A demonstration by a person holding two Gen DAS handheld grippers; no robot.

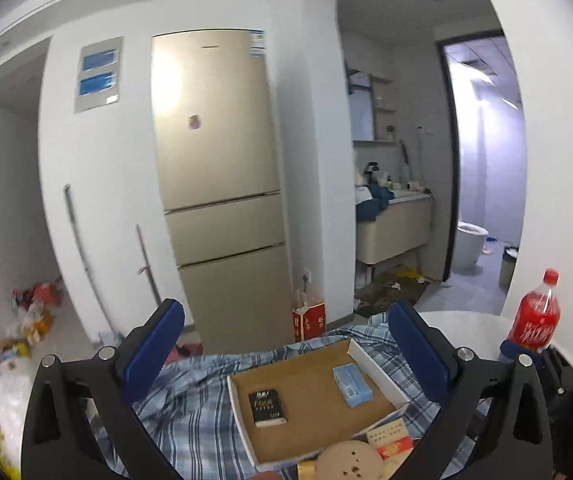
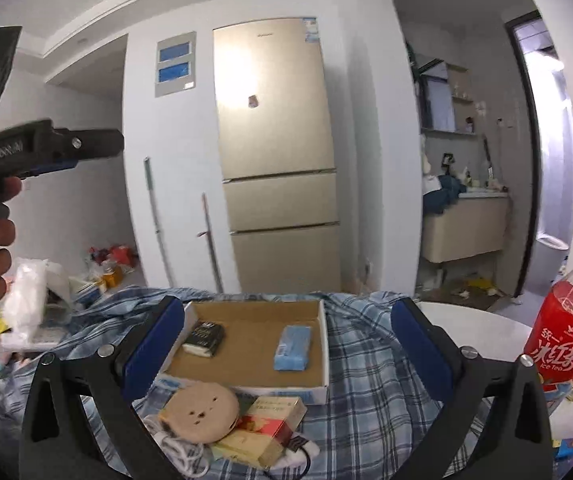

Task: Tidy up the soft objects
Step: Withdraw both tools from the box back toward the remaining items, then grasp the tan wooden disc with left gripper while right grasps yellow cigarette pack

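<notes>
A blue plaid shirt point(image 2: 366, 364) lies spread over the table, also in the left wrist view point(image 1: 190, 420). On it sits a shallow cardboard box point(image 2: 254, 360) holding a black pack point(image 2: 205, 338) and a light blue pack point(image 2: 293, 347); the box point(image 1: 310, 412) also shows in the left wrist view. A round tan pad point(image 2: 202, 406) lies in front of it on small cartons. My right gripper point(image 2: 286, 344) is open and empty above the box. My left gripper point(image 1: 286, 356) is open and empty, raised above the shirt; its body appears at the left of the right wrist view point(image 2: 46, 148).
A red ice tea bottle point(image 2: 566, 328) stands on the white round table point(image 2: 486, 320) at right. White cable point(image 2: 178, 452) lies by the pad. A gold fridge point(image 2: 278, 160) stands behind. Bags and clutter point(image 2: 30, 304) sit at left; a bathroom doorway point(image 1: 482, 160) is at right.
</notes>
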